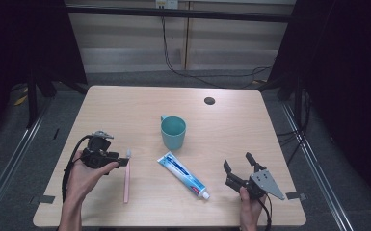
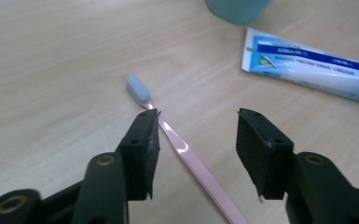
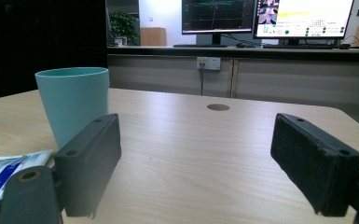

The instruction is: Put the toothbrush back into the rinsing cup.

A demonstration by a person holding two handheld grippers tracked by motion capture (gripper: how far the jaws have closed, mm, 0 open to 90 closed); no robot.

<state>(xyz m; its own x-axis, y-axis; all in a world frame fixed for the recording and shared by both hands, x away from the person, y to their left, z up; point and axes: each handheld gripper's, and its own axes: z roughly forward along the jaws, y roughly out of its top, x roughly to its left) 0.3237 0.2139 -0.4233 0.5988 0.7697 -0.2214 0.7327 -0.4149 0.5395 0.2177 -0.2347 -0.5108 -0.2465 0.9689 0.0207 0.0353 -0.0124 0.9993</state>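
**Left hand-held gripper poised over the pink toothbrush**

I start with the pale wood-grain table (image 1: 139,103), a square top with a small dark round hole (image 1: 209,100) near its far edge. It carries everything I am working with.

Next in size is the teal plastic cup with a small handle (image 1: 173,132), standing upright near the middle of the table. From my right gripper view it rises just left of centre, beyond the left jaw.

In front of the cup lies the white-and-blue toothpaste tube (image 1: 183,174), flat on the table and angled, its white cap pointing toward my near right side.

My right hand-held gripper (image 1: 238,166) sits at the near right, well apart from the tube's cap end. Its jaws are spread wide with nothing but bare table between them.

My left hand-held gripper (image 1: 118,161) sits at the near left. Its jaws are partly spread and pinch nothing. In my left gripper view the toothbrush handle runs between the two pads, close by the left pad; I cannot tell whether that pad touches it.

Smallest is the slim pink plastic toothbrush with a pale grey-blue head (image 2: 186,151). It lies flat on the table left of the tube, head pointing away from me, beside the left gripper's tips.
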